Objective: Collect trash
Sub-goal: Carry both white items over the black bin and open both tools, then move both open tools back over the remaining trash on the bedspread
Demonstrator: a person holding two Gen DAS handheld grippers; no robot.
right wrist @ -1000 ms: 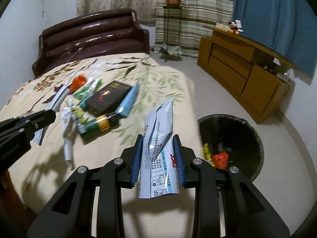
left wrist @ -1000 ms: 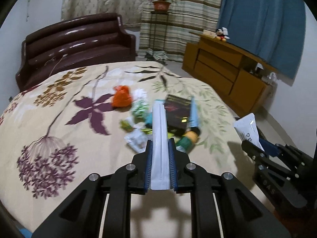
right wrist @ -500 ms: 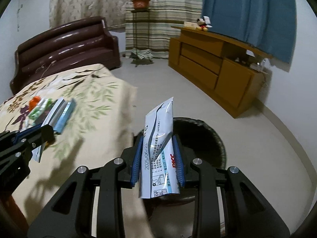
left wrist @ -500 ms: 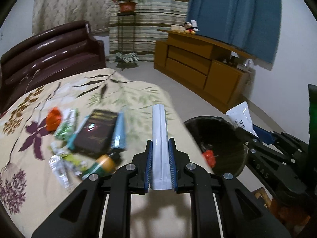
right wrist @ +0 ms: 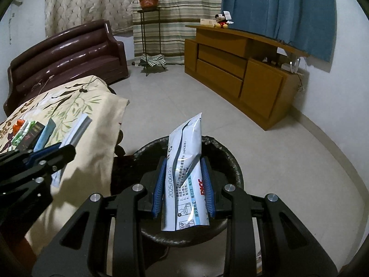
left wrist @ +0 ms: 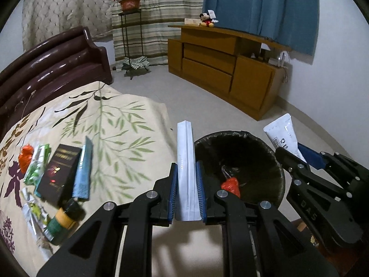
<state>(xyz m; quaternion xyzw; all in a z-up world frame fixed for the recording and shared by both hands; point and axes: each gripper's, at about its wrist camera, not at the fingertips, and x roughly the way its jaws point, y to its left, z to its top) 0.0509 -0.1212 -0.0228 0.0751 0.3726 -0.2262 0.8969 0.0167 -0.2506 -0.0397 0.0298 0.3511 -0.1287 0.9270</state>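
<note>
left gripper [left wrist: 186, 191] pinches flat white pouch [left wrist: 186, 161]; right gripper [right wrist: 183, 184] pinches glossy printed sachet [right wrist: 186, 173]; round black bin [left wrist: 258, 157]

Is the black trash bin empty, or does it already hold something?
Not empty: the left wrist view shows the trash bin holding an orange wrapper and something dark beside it.

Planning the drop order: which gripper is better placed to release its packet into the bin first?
Right. The right gripper holds its printed sachet directly over the black bin; the left gripper's white packet sits beside the rim.
</note>
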